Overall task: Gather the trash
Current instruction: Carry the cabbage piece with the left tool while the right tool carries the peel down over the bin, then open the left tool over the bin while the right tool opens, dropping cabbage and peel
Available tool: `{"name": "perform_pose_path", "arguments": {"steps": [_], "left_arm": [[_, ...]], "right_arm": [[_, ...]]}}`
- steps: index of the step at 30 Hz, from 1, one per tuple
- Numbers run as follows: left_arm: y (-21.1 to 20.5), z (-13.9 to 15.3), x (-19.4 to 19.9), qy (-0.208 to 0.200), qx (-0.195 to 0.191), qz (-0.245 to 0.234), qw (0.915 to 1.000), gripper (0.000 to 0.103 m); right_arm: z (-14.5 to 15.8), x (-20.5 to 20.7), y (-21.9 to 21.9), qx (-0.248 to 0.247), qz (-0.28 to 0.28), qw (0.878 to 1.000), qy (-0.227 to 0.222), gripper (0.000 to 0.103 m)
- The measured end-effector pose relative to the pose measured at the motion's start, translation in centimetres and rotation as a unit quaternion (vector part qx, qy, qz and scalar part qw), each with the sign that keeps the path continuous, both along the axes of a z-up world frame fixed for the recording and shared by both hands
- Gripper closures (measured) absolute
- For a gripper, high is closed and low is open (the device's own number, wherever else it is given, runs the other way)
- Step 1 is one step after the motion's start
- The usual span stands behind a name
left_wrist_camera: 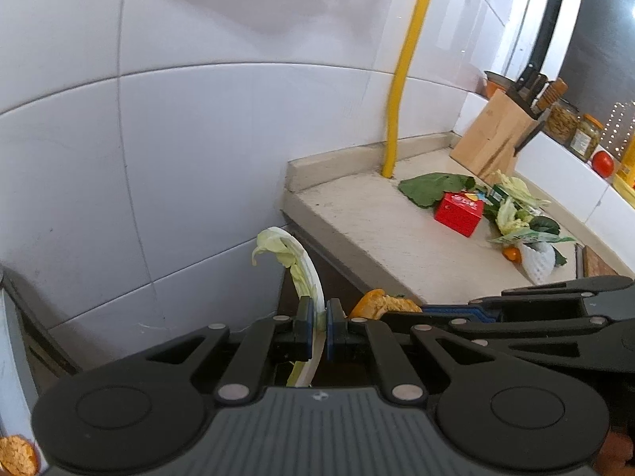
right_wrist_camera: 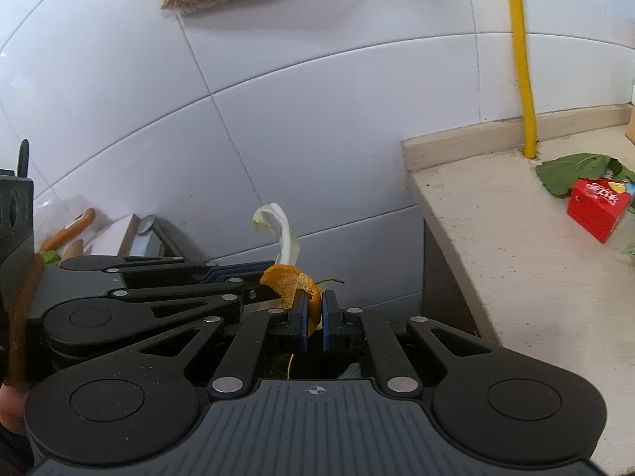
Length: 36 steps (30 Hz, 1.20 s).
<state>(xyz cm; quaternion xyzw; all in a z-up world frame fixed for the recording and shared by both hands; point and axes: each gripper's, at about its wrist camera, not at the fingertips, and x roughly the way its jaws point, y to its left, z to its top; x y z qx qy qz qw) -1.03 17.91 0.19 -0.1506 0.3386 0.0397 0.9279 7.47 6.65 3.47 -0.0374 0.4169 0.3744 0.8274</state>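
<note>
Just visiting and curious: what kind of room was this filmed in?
Most likely a home kitchen: a stone countertop against white wall tiles, a wooden knife block with jars beside it, and vegetable scraps lying on the counter.

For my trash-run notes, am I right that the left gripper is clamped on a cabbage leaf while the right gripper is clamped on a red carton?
Not quite. The left gripper is indeed clamped on the cabbage leaf, but the right gripper is clamped on an orange peel, as the right wrist view shows. The red carton lies on the countertop, ungripped.
</note>
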Motion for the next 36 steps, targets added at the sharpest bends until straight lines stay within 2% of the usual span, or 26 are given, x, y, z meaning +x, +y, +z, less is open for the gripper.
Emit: {"name": "perform_pose_path", "arguments": {"steps": [18, 36], "left_arm": [[2.7, -2.9, 0.4, 0.022, -0.016, 0.038, 0.9989, 0.099], [3.8, -5.3, 1.3, 0.08, -0.013, 0.067, 0.9945, 0.099]], "right_arm": [[-3.9, 0.6, 2.7, -0.037, 0.008, 0.999, 0.024, 0.093], [-7.6, 2.2, 3.7, -0.057, 0.011, 0.996, 0.072, 0.093]]}}
